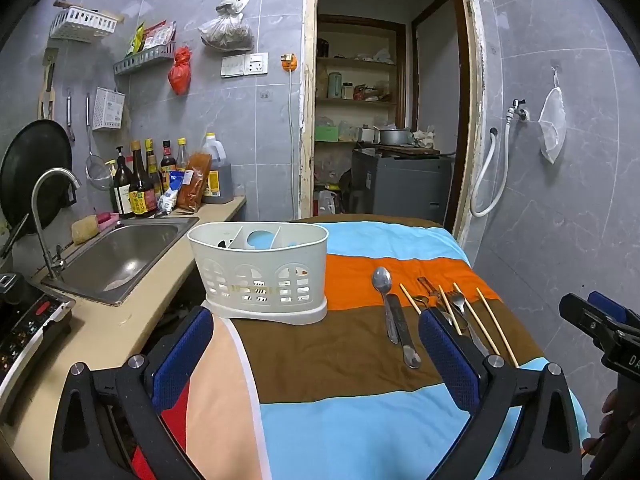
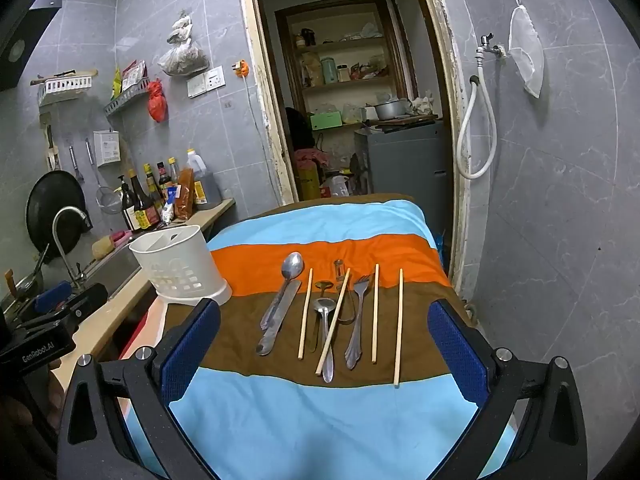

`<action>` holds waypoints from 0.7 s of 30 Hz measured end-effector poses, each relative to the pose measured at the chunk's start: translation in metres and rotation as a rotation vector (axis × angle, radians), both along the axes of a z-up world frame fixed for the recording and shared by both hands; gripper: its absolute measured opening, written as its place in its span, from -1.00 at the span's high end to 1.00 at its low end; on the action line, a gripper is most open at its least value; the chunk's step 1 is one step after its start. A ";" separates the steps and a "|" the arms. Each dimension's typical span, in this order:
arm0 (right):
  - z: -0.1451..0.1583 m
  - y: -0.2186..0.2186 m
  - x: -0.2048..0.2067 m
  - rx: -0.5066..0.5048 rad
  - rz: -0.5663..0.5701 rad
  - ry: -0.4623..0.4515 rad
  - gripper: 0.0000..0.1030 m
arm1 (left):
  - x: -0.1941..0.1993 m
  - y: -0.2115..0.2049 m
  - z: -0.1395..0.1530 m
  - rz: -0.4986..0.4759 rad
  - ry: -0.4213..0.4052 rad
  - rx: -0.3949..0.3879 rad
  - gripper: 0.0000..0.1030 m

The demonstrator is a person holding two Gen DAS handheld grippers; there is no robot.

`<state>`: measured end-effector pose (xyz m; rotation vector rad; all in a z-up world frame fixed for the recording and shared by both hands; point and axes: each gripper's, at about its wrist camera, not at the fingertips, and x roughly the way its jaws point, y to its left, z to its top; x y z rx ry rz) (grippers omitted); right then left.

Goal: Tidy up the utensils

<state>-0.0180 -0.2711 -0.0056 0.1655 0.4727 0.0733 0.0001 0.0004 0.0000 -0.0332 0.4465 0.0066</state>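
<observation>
Both the left gripper (image 1: 316, 344) and right gripper (image 2: 324, 340) hover wide open and empty over the striped cloth (image 2: 320, 420), utensils (image 2: 332, 312) lying in a row right of the white caddy (image 1: 260, 272).

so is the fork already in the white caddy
No, the fork lies flat on the striped cloth among the chopsticks and spoons, apart from the white caddy.

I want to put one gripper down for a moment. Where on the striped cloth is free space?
Free: the blue stripe nearest the grippers, and the far blue stripe behind the orange one. Crowded: the brown stripe, from the large spoon to the rightmost chopstick. The white caddy takes the left corner.
</observation>
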 end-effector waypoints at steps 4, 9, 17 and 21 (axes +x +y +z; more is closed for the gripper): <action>0.000 0.002 -0.002 -0.003 0.005 -0.001 -0.98 | 0.000 0.000 0.000 -0.001 -0.001 -0.001 -1.00; 0.000 0.002 -0.002 -0.003 0.003 -0.001 -0.98 | 0.000 0.000 0.000 -0.001 -0.002 -0.001 -1.00; 0.001 0.001 -0.003 -0.001 0.003 -0.001 -0.98 | -0.010 0.001 0.007 -0.003 -0.002 0.001 -1.00; 0.003 0.002 -0.002 -0.001 0.004 -0.002 -0.98 | -0.012 0.000 0.008 -0.002 -0.002 0.001 -1.00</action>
